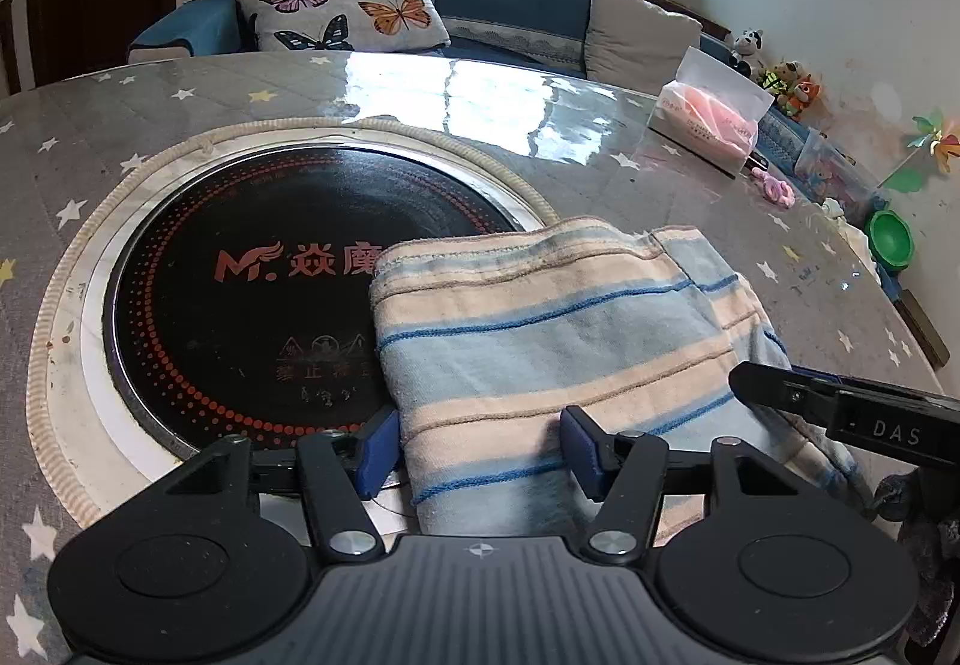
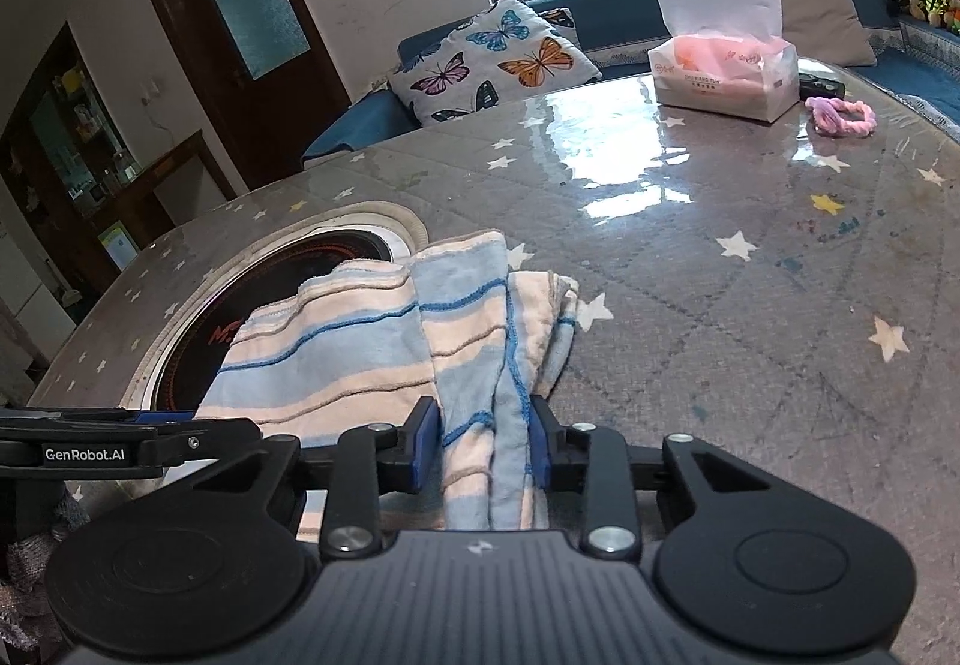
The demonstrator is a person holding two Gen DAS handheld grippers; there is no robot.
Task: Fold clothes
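Note:
A folded striped garment [image 1: 540, 329], blue and cream, lies on the table and partly over the black round cooktop [image 1: 252, 293]. It also shows in the right wrist view [image 2: 372, 347]. My left gripper [image 1: 480, 446] is open, its blue pads either side of the garment's near left edge. My right gripper [image 2: 480, 446] has its pads either side of a bunched fold at the garment's near right edge, with a gap still between them. The right gripper's finger shows in the left wrist view [image 1: 840, 407]. The left gripper's finger shows in the right wrist view [image 2: 120, 443].
The table [image 2: 750, 305] has a grey star-print cover under clear plastic. A tissue pack [image 2: 726, 71] and a pink hair band [image 2: 840, 113] lie at the far side. A sofa with a butterfly cushion [image 2: 492, 59] stands behind. A green bowl [image 1: 891, 239] sits off the right edge.

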